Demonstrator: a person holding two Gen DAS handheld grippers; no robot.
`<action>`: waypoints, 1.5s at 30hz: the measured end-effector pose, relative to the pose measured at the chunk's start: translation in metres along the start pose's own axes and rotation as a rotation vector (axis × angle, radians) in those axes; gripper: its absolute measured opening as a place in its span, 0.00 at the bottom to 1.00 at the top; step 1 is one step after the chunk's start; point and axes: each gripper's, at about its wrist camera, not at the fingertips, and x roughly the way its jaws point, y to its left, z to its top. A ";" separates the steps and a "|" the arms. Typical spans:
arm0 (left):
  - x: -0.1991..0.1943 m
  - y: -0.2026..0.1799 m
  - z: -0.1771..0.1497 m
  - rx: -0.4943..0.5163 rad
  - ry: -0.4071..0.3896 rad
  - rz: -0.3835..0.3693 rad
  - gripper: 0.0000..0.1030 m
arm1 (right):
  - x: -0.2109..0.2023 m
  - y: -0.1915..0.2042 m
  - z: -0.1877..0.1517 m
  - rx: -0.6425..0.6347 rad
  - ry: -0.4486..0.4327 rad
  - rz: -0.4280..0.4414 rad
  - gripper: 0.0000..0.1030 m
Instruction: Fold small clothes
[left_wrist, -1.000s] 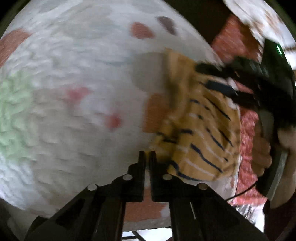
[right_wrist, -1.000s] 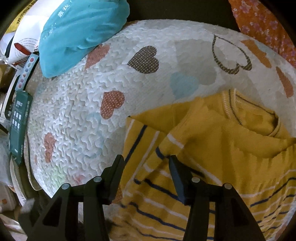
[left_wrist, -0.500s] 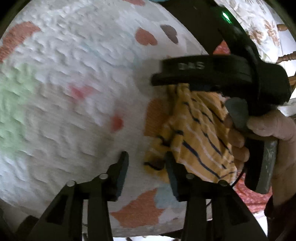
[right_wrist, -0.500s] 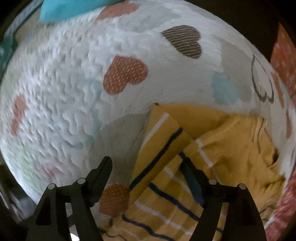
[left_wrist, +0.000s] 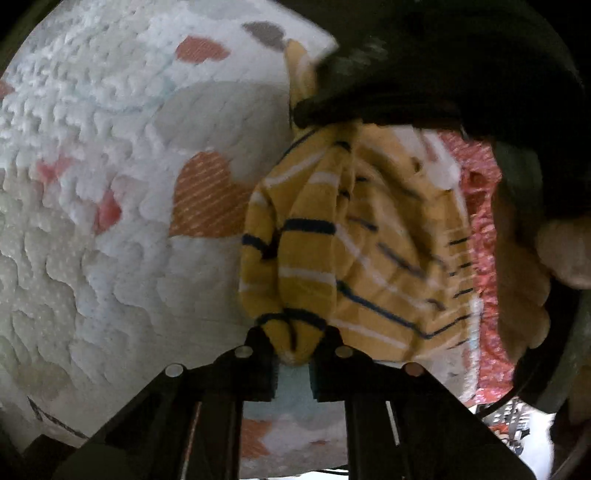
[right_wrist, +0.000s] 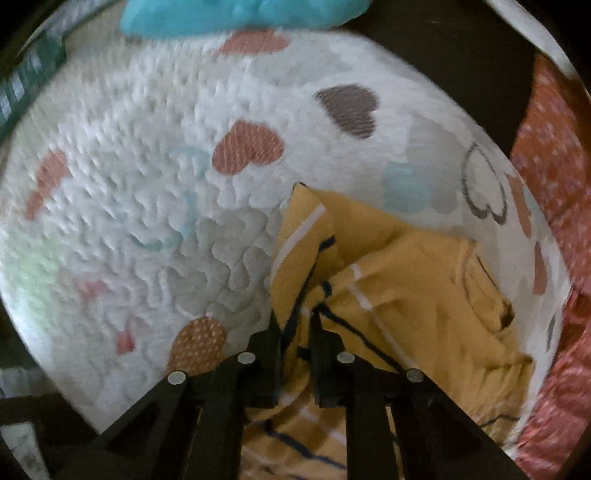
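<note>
Mustard-yellow sweater (right_wrist: 424, 280) with navy and white stripes; white quilt (right_wrist: 147, 177) with coral, grey and pale-blue hearts; turquoise bag (right_wrist: 240, 14).

No legible text, labels or numbers in either view.

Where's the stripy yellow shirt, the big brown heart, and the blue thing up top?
stripy yellow shirt (right_wrist: 424, 280): right wrist view, plain yellow chest area.
brown heart (right_wrist: 351, 109): right wrist view, heart's middle.
blue thing (right_wrist: 240, 13): right wrist view, its lower middle.

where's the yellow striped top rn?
Yellow striped top lies bunched on the heart-print quilt, lower right in the right wrist view, pinched by both the left claw and right claw.
</note>
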 end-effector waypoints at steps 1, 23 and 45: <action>-0.007 -0.008 -0.002 -0.002 -0.014 -0.022 0.11 | -0.009 -0.006 -0.004 0.019 -0.021 0.016 0.11; 0.039 -0.197 -0.064 0.313 0.096 0.110 0.20 | -0.056 -0.315 -0.240 0.634 -0.226 0.063 0.27; 0.087 -0.190 -0.040 0.199 0.046 0.305 0.28 | -0.040 -0.254 -0.290 0.691 -0.357 0.432 0.16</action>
